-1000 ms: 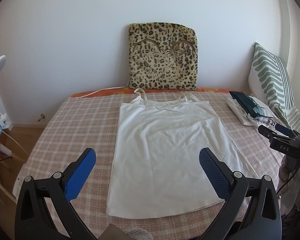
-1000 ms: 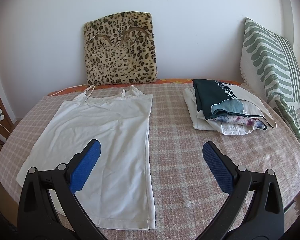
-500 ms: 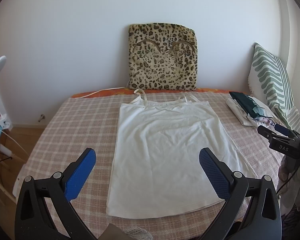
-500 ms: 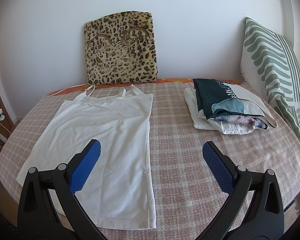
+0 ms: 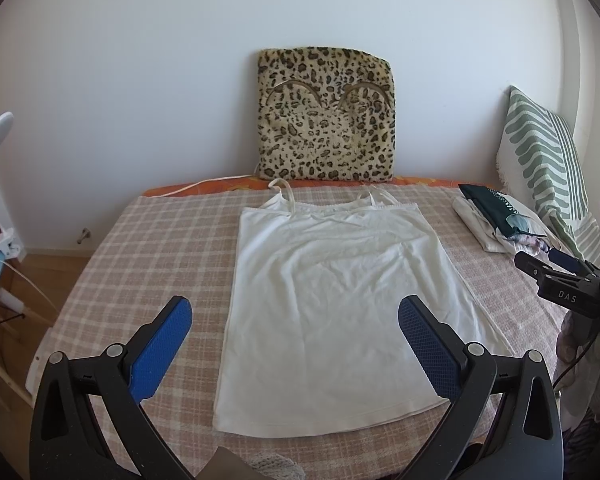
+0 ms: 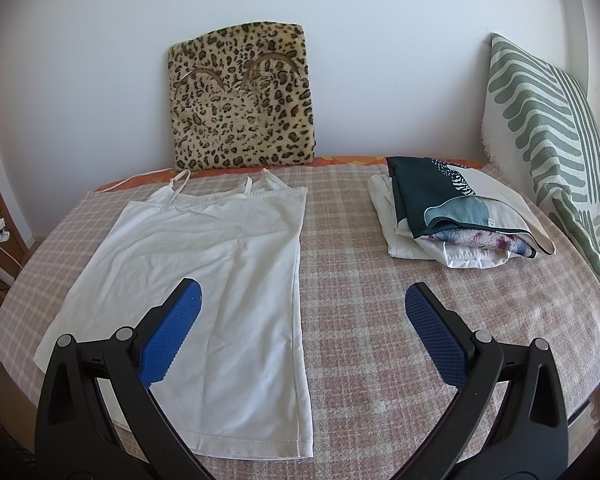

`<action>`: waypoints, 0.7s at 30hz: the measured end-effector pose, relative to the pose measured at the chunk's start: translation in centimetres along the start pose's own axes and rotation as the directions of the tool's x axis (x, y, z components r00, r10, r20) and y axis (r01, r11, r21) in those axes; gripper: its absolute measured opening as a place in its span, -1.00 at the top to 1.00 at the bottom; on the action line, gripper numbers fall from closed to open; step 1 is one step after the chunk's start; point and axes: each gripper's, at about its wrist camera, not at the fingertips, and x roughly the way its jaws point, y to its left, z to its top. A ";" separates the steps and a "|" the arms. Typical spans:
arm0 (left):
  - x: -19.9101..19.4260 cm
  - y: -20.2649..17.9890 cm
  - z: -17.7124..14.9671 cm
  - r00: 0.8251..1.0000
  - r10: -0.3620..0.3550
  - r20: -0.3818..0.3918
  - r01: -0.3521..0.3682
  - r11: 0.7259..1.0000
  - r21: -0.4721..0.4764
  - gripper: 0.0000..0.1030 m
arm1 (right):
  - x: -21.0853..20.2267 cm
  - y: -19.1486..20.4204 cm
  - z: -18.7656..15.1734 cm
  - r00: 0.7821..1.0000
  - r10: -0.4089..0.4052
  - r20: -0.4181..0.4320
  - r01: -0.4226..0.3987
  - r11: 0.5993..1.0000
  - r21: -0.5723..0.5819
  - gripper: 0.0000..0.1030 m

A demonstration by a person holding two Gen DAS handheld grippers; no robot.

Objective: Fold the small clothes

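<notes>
A white camisole [image 5: 328, 304] is seen spread flat, straps toward the wall, on a bed covered with a pink checked blanket [image 5: 140, 264]. Its hem lies near the front edge of the bed. The left hand-held gripper [image 5: 294, 320] is held above the lower part of the garment with its blue pads [image 5: 160, 350] spread wide and nothing between them. The right hand-held gripper [image 6: 302, 306] is likewise held wide apart and empty, poised over the camisole's right edge and the bare blanket beside it. A stack of folded clothes [image 6: 452, 220] is placed well apart to the right, near a green striped pillow [image 6: 548, 128]. A leopard-print cushion [image 5: 326, 114] is propped upright against the wall behind the straps.
</notes>
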 end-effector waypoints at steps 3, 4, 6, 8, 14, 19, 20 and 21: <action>0.0 0.0 0.0 1.000 0.000 -0.001 0.000 1.000 0.000 -0.99 | 0.0 0.0 0.0 1.000 -0.001 0.000 0.001 1.000 -0.003 -1.00; 0.0 0.0 0.0 1.000 0.000 -0.001 0.000 1.000 -0.001 -0.99 | 0.0 0.0 0.0 1.000 -0.001 0.000 0.001 1.000 -0.001 -1.00; 0.0 0.0 0.0 1.000 0.001 0.000 -0.001 1.000 -0.001 -0.99 | 0.0 0.0 0.0 1.000 -0.001 0.000 0.001 1.000 0.000 -1.00; 0.0 -0.1 0.0 1.000 -0.002 -0.002 0.002 1.000 -0.002 -0.99 | 0.0 0.0 0.0 1.000 -0.001 0.000 0.001 1.000 0.000 -1.00; -0.1 -0.1 -0.1 1.000 -0.002 -0.002 0.002 1.000 -0.003 -0.99 | 0.0 0.1 -0.1 1.000 0.000 0.001 0.000 1.000 -0.002 -1.00; -0.1 -0.1 -0.1 1.000 -0.001 -0.003 0.001 1.000 0.000 -0.99 | 0.0 0.1 -0.1 1.000 -0.001 -0.001 0.001 1.000 -0.001 -1.00; 0.0 -0.1 -0.1 1.000 -0.002 -0.004 0.002 1.000 -0.001 -0.99 | 0.0 0.1 0.0 1.000 -0.001 -0.001 0.001 1.000 0.000 -1.00; 0.0 0.0 -0.2 1.000 0.001 -0.007 -0.001 1.000 -0.001 -0.99 | 0.0 0.1 0.0 1.000 -0.001 -0.001 0.001 1.000 0.001 -1.00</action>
